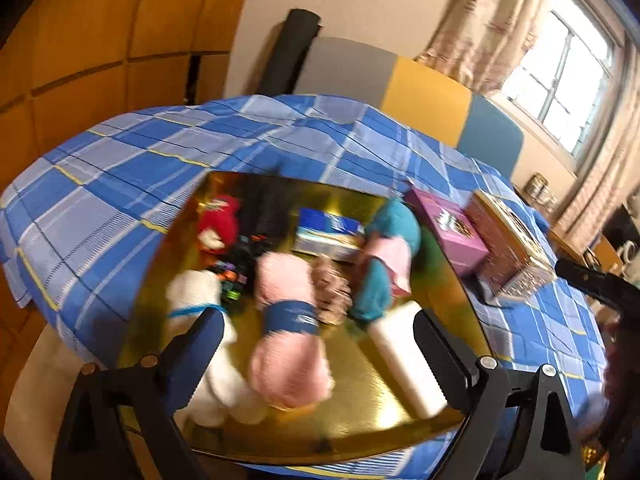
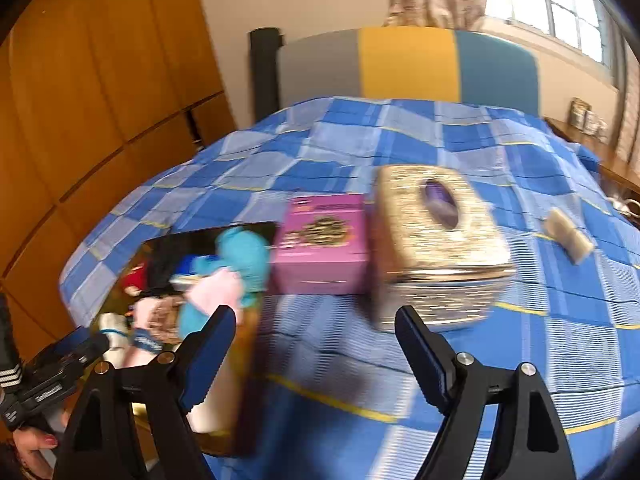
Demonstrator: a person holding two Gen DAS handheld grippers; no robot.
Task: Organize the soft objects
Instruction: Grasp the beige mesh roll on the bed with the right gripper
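Note:
A gold tray (image 1: 372, 412) on the blue plaid bed holds soft things: a pink yarn skein with a blue band (image 1: 290, 332), a white plush (image 1: 196, 292), a red plush (image 1: 218, 220), a teal and pink plush (image 1: 384, 256) and a white block (image 1: 404, 356). My left gripper (image 1: 320, 344) is open just above the pink skein, empty. My right gripper (image 2: 316, 344) is open and empty over the bedspread, in front of a purple box (image 2: 324, 244) and a gold tissue box (image 2: 436, 240). The tray (image 2: 240, 420) lies at its left.
A blue tissue pack (image 1: 326, 232) and dark small items (image 1: 240, 264) also lie in the tray. A small beige block (image 2: 570, 236) lies on the bedspread (image 2: 400, 148) at right. A colour-striped headboard (image 2: 408, 62), wooden wardrobe (image 2: 100, 100) and window stand behind.

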